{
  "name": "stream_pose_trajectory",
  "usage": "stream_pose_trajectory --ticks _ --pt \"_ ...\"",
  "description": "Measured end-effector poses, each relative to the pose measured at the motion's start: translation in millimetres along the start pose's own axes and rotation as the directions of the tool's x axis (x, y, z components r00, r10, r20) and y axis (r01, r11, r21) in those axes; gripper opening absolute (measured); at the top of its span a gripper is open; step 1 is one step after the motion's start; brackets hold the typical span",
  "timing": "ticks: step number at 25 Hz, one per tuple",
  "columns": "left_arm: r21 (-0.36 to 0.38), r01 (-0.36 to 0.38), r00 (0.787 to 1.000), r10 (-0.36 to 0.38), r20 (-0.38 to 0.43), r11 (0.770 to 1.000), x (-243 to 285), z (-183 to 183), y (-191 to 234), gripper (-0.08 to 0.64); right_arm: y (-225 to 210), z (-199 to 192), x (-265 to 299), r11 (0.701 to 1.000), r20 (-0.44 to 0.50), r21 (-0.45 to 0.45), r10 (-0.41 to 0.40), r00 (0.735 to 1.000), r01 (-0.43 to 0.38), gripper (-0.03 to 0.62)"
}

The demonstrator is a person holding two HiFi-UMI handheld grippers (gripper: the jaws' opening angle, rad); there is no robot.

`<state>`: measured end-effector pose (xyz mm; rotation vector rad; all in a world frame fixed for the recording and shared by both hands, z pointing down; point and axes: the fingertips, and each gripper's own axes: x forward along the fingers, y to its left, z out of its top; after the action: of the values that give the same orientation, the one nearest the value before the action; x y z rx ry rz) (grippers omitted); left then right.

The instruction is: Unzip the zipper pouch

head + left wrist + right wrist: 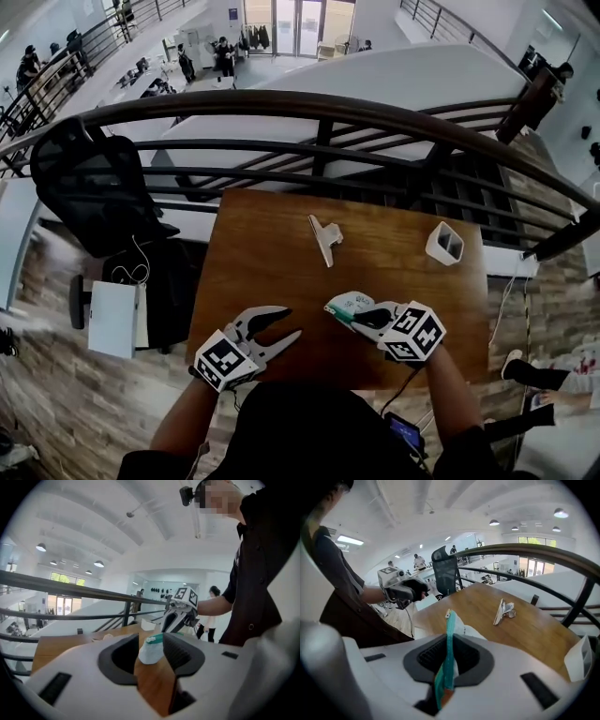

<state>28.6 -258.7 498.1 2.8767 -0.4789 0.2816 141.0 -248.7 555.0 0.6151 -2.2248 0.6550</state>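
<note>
Two grippers face each other over the near part of a wooden table [272,272]. The right gripper [358,317] is clamped on the pouch [345,303], which is white with a teal zipper edge. In the right gripper view that teal edge stands upright, pinched between the dark pads, and the white body bulges out past the tips. The pouch sits over the table's near right part, angled toward the left gripper [289,322], and in the left gripper view it looks lifted clear of the wood. The left gripper points at it from the left with its jaws apart. In its own view the pouch's free end shows in the gap between the two tips, and neither pad presses on it. From the head view a strip of bare wood separates those tips from the pouch, so they are near it but not touching. A metal clip [325,237] lies around mid-table, well apart from both grippers. A white holder [444,243] with two compartments stands toward the far right side. A black chair [89,183] is off the table's left edge, and a dark railing [319,108] curves past the far edge. Several people stand on the floor beyond the railing, too small to make out.
</note>
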Motion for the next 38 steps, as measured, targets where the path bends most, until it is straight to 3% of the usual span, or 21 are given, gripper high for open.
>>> stream_pose_trajectory --ticks 4,8,16,18,21,29,34,36,38 --pt "0.062 0.097 0.994 -0.093 -0.062 0.993 12 -8 -17 0.169 29 13 -17 0.992 0.044 -0.047 0.119 0.992 -0.117 0.031" --pt "0.129 0.169 0.982 -0.156 -0.102 0.977 17 -12 -29 0.176 66 30 -31 0.962 0.082 -0.128 0.254 0.964 -0.242 0.031" --pt "0.214 0.231 0.972 -0.214 -0.097 0.949 24 6 -45 0.175 82 43 -45 0.937 0.11 -0.163 0.33 0.938 -0.31 0.031" --pt "0.234 0.245 0.969 -0.227 -0.099 0.941 27 10 -49 0.161 80 43 -46 0.938 0.112 -0.162 0.326 0.939 -0.307 0.031" --pt "0.251 0.259 0.965 -0.24 -0.103 0.933 29 14 -53 0.082 72 44 -48 0.944 0.128 -0.148 0.313 0.941 -0.294 0.032" --pt "0.19 0.282 0.959 -0.267 -0.097 0.94 33 19 -59 0.028 52 43 -48 0.962 0.165 -0.119 0.262 0.951 -0.245 0.037" --pt "0.116 0.187 0.981 -0.181 -0.065 0.975 32 19 -41 0.02 40 57 -54 0.989 0.268 -0.109 0.13 0.955 -0.104 0.072" --pt "0.116 0.135 0.989 -0.128 -0.068 0.984 31 16 -34 0.018 34 66 -65 0.996 0.341 -0.085 0.063 0.938 -0.035 0.071" --pt "0.112 0.108 0.992 -0.1 -0.071 0.988 31 12 -28 0.018 38 73 -71 0.997 0.382 -0.074 0.053 0.923 -0.026 0.053"
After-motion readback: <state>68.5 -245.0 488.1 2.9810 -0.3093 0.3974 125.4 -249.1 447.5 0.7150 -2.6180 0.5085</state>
